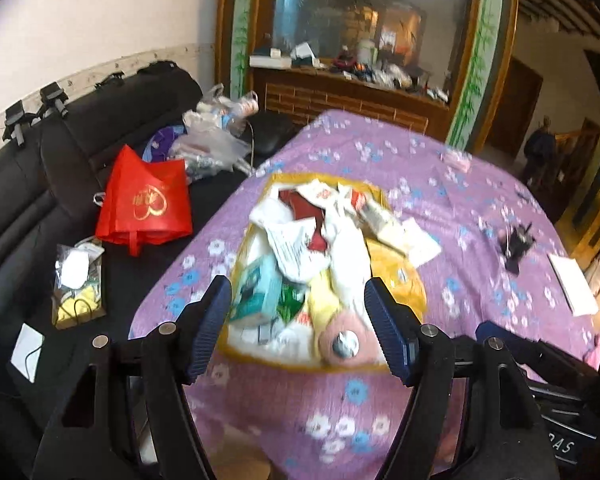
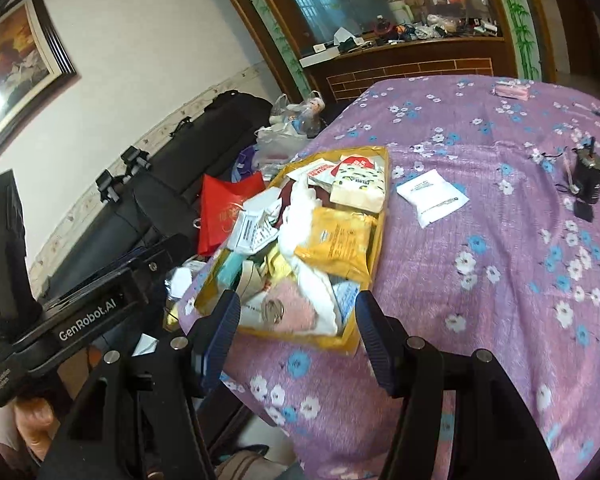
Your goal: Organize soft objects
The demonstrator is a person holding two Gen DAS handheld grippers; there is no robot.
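A yellow tray (image 1: 414, 280) (image 2: 383, 184) heaped with soft packets, white bags and cloths sits on the purple flowered tablecloth (image 1: 340, 392) (image 2: 500, 240). A pink fuzzy item with a metal disc (image 1: 346, 344) (image 2: 290, 308) lies at the tray's near end. A yellow packet (image 2: 336, 240) lies on top of the heap. A white packet (image 2: 432, 196) lies on the cloth right of the tray. My left gripper (image 1: 296, 320) is open and empty, above the tray's near end. My right gripper (image 2: 298, 322) is open and empty, just before the tray's near edge.
A black sofa (image 1: 28, 200) left of the table holds a red bag (image 1: 146, 196) (image 2: 228, 208), plastic bags (image 1: 212, 136) and small packets (image 1: 76, 280). A black device (image 2: 588, 176) and a pink pack (image 2: 514, 90) lie on the cloth. The left gripper's body (image 2: 88, 320) shows at left.
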